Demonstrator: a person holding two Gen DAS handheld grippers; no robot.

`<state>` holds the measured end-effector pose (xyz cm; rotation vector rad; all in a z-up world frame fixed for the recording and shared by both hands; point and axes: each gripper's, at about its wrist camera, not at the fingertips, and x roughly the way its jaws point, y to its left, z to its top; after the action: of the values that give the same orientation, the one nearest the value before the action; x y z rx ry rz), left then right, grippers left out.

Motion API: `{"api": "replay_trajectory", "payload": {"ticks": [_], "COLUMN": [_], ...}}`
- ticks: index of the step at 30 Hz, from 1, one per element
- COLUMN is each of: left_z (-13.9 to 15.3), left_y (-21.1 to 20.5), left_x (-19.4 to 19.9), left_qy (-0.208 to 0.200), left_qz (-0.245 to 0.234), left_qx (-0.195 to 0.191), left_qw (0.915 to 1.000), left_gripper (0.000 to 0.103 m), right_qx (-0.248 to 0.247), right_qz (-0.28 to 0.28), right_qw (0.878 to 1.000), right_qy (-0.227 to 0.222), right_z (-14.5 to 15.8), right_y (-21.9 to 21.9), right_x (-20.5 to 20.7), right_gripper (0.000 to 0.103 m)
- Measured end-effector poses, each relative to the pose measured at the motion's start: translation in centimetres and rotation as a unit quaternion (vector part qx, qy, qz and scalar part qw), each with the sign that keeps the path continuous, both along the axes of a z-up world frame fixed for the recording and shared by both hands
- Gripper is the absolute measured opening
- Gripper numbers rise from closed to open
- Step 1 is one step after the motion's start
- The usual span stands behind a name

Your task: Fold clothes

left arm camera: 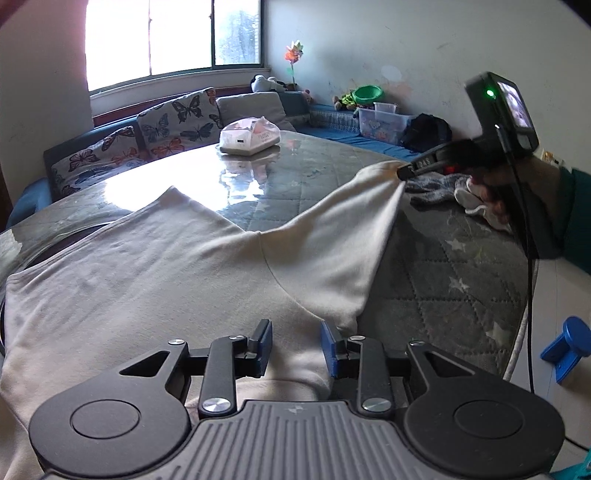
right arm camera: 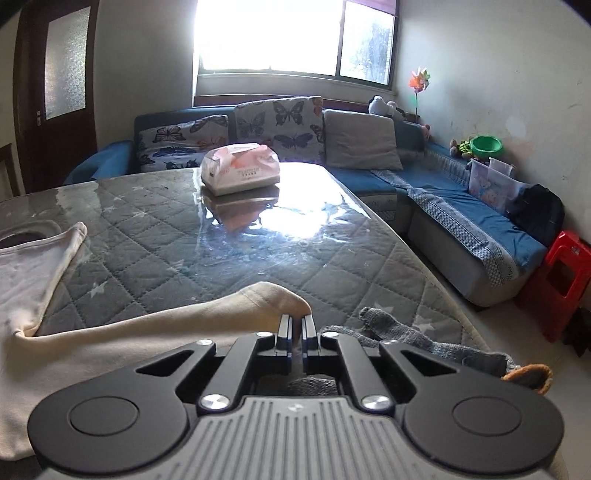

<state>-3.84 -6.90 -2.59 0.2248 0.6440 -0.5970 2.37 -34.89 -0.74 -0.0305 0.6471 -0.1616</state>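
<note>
Right wrist: right gripper clamped on shirt | left gripper apart | socks beside

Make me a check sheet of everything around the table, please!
Surface: quilted grey table under a shiny clear cover.
Job's things: cream shirt spread flat; one sleeve end lifted off the table.
Clutter: tissue pack at the far end; grey sock beside the sleeve.
Grippers: right gripper, jaws shut on the sleeve end; left gripper, jaws open, over the shirt near its collar.
Cables: black cable hanging from the right gripper.
Surroundings: blue sofa with butterfly cushions, green bowl, red stool, bright window.
</note>
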Motion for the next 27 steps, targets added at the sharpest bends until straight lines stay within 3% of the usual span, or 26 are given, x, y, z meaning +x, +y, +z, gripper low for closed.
{"api": "replay_trajectory", "payload": {"ticks": [5,7,11,17,21,27], "left_z": [0.2,0.5,1.5,2.2,2.3,2.4], "left_y": [0.0,0.0,0.1,0.5,1.1,1.4], "left_x": [-0.1,-0.1,-0.1,0.8,1.3,1.5], "left_qy": [-0.002,-0.002,-0.013,-0.011,-0.009,-0.012], "left_qz": [-0.001,0.000,0.004,0.027,0.048,0.066], "left_qx": [0.002,0.001,-0.008,-0.019,-0.023,-0.022], "left_qw": [1.0000,1.0000,0.9999,0.9994,0.9985,0.9975], "left_gripper": [0.032,0.032,0.035,0.050,0.068,0.092], "right_qx": [0.009,0.015,0.031,0.043,0.057,0.058], "right_qz": [-0.003,0.003,-0.004,-0.004,-0.003,0.000], "right_qw": [1.000,1.000,0.999,0.999,0.998,0.998], "right_qy": [0.015,0.014,0.009,0.014,0.018,0.019], "right_z": [-1.5,-1.3,-1.1,-1.1,-1.1,-1.2], "right_y": [-0.2,-0.3,-0.6,-0.7,-0.9,-0.6], "right_x": [0.4,0.3,0.0,-0.1,0.0,-0.1], "right_gripper": [0.004,0.012,0.017,0.017,0.025,0.024]}}
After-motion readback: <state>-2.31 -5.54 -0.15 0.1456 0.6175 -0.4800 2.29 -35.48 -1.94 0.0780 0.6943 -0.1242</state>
